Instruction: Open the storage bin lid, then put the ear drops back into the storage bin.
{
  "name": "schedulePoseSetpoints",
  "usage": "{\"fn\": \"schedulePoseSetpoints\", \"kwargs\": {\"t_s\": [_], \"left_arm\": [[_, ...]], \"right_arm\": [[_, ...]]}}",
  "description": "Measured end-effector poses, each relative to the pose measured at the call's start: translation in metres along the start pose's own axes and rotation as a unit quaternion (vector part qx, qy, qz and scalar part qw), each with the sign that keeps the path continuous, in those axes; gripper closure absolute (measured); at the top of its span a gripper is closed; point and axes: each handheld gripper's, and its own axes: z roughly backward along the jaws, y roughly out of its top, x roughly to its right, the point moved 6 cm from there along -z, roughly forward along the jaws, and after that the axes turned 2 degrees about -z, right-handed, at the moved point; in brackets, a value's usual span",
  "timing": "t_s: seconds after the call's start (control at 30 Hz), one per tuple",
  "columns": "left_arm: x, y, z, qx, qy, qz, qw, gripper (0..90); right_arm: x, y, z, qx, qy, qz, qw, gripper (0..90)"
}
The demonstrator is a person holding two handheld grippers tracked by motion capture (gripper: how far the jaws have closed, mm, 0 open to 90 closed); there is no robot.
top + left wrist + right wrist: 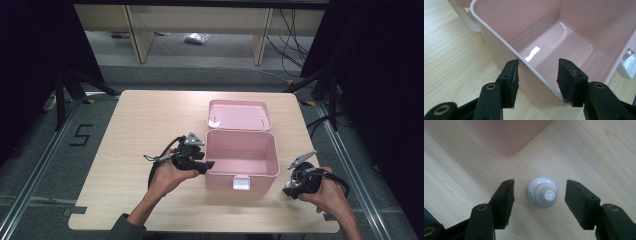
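Fingers (503,195) of right gripper (539,195) spread, straddling white bottle (542,192) from above.

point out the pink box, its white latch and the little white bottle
pink box (218,150), high view, left wall.
white latch (241,183), high view, front face.
white bottle (542,192), right gripper view, top seen end-on.

A: In the high view, can you make out the small white bottle (542,192)?

B: No, the right gripper (298,184) and the hand (330,196) cover that spot on the desk (150,120).

A: And the pink box (506,135) in the right gripper view?

B: Cut off by the top edge; just 1 corner shows. In the left gripper view, its white latch (627,66) runs off the right edge.
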Motion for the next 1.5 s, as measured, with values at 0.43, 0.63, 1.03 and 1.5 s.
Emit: {"fn": "schedulePoseSetpoints", "kwargs": {"t_s": [0.43,0.63,1.03,1.5], "left_arm": [[0.0,0.0,0.0,0.002,0.0,-0.001,1.0,50.9],[0.0,0.0,0.0,0.002,-0.001,-0.001,1.0,50.8],[0.0,0.0,-0.001,0.003,0.001,-0.001,1.0,50.7],[0.0,0.0,-0.001,0.003,0.002,-0.001,1.0,50.8]], "right_arm": [[0.005,0.001,-0.007,-0.003,-0.001,0.016,0.9999,44.6],[0.002,0.0,-0.007,-0.013,0.003,0.004,0.9999,45.8],[0.004,0.001,-0.009,-0.022,0.006,0.009,0.9997,48.1],[0.008,0.004,-0.014,-0.021,0.003,0.021,0.9996,53.2]]}}
